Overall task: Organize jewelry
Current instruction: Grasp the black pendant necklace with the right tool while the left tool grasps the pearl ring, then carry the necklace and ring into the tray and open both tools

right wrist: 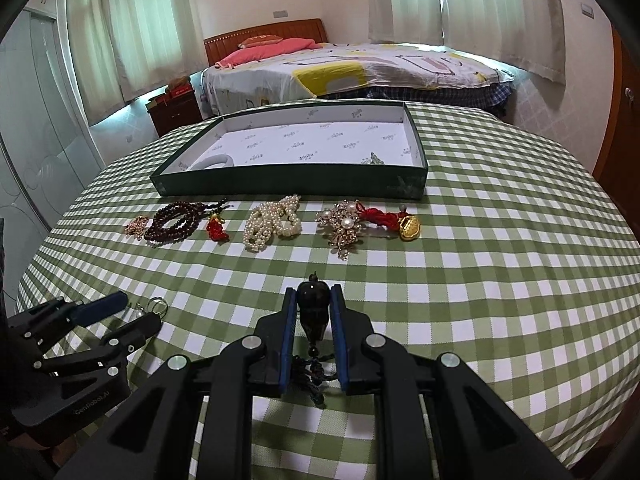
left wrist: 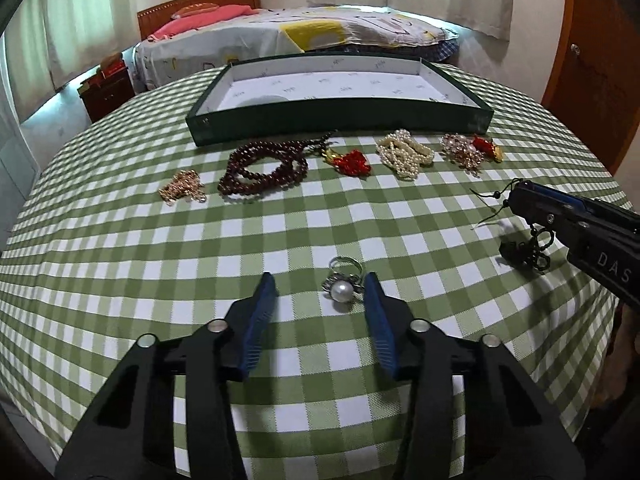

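In the left wrist view the pearl ring (left wrist: 342, 286) lay on the checked surface (left wrist: 160, 264) in the lower middle of the frame, between the blue fingertips of the left hand-held gripper (left wrist: 320, 290). It sat off-centre, close against the finger on the right of the frame, with a clear gap to the finger on the left. The jaws stood apart and the pads did not appear to press on it yet. The ring's band pointed up-frame and the pearl faced the camera, so its long axis ran roughly along the fingers; a clean pinch probably called for a small shift toward the right of the frame.

The right hand-held gripper (right wrist: 314, 312) was clamped on a dark pendant (right wrist: 314, 308), whose black cord and knots hung down between the jaws. The green tray (right wrist: 280, 182) stood in the upper middle of the frame, beyond the row of beads and pearls, well apart from both tools.

From the right wrist view the ring was small and partly hidden behind the left tool's fingers. Whether the near pad already touched the ring's setting could not be told.
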Available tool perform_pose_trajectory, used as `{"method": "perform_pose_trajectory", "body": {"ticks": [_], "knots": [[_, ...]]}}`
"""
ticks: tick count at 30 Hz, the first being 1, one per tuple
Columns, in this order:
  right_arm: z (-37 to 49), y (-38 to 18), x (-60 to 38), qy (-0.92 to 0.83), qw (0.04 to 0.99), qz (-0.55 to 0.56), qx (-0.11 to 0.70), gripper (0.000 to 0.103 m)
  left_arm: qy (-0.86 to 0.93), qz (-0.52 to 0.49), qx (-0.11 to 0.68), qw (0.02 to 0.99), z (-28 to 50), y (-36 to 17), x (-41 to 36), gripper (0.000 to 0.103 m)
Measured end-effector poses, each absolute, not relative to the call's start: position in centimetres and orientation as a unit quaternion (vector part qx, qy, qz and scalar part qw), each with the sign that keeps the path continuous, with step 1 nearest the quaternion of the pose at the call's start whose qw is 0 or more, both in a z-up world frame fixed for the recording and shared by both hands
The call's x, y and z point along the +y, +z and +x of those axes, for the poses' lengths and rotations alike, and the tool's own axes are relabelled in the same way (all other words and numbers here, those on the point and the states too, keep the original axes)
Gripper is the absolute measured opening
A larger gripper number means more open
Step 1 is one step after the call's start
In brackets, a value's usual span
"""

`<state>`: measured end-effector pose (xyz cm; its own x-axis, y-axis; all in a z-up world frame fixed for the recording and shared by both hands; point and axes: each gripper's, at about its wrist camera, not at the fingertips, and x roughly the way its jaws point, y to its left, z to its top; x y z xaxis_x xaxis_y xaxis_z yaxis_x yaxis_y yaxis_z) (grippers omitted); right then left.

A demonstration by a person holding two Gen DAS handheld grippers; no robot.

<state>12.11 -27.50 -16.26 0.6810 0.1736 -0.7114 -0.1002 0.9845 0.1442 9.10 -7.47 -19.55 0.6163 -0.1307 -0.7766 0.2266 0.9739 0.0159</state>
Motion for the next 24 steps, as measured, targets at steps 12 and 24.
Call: {"method": "perform_pose_trajectory", "body": {"ticks": [12, 24], "knots": [[12.2, -16.7, -27.3, 0.075, 0.914, 0.045, 0.396, 0.018, -0.123, 0.05, 0.422, 0.897, 8.9, -19.5, -7.5, 0.021], [12.0, -16.2, -27.2, 0.078, 0.917, 0.047, 0.388, 0.018, -0.124, 0.047, 0.396, 0.909, 8.8, -18.0, -7.3, 0.021]]}}
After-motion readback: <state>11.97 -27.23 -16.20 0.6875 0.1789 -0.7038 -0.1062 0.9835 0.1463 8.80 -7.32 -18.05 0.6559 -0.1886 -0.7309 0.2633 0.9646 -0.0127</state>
